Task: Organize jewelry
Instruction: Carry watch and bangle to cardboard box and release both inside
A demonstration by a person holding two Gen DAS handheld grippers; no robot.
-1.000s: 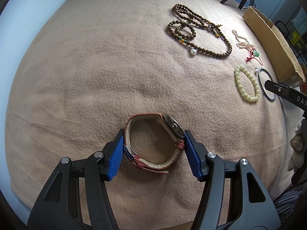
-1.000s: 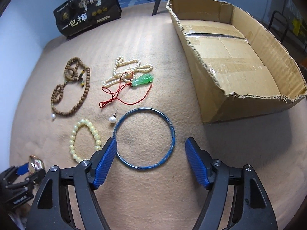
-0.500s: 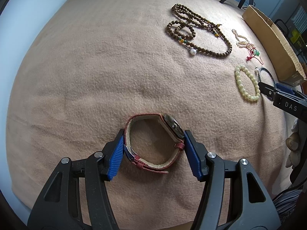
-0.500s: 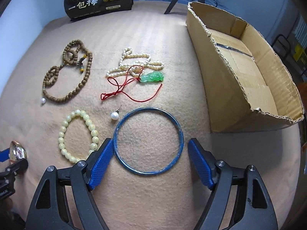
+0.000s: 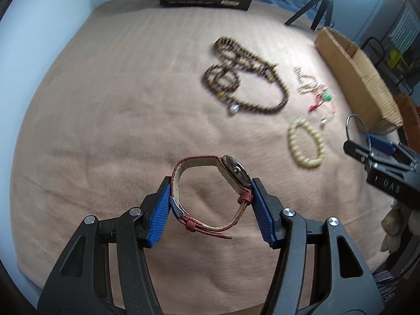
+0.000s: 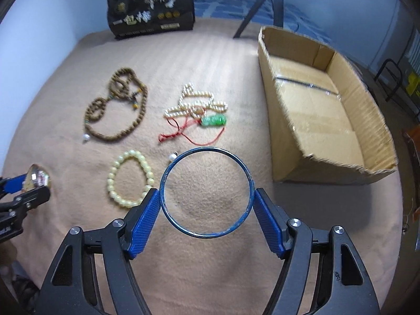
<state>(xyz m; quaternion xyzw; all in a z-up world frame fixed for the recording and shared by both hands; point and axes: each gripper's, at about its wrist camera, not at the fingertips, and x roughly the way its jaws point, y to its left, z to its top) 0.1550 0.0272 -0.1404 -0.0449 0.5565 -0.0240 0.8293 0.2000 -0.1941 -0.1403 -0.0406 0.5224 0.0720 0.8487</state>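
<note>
From the left wrist, the left gripper (image 5: 210,207) squeezes a red watch (image 5: 210,197), left of the cardboard box (image 5: 359,84). From the right wrist, the right gripper (image 6: 207,212) is closing on a blue bangle (image 6: 206,192), just left of the box.

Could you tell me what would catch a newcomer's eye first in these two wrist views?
Probably the blue bangle, held at the bottom centre of the right wrist view in the right gripper, whose jaws are closing on it. Next, the red-strapped watch pinched in the left gripper, above the tan blanket. Beyond them lie bead strings, with the open cardboard box at the right.
</note>
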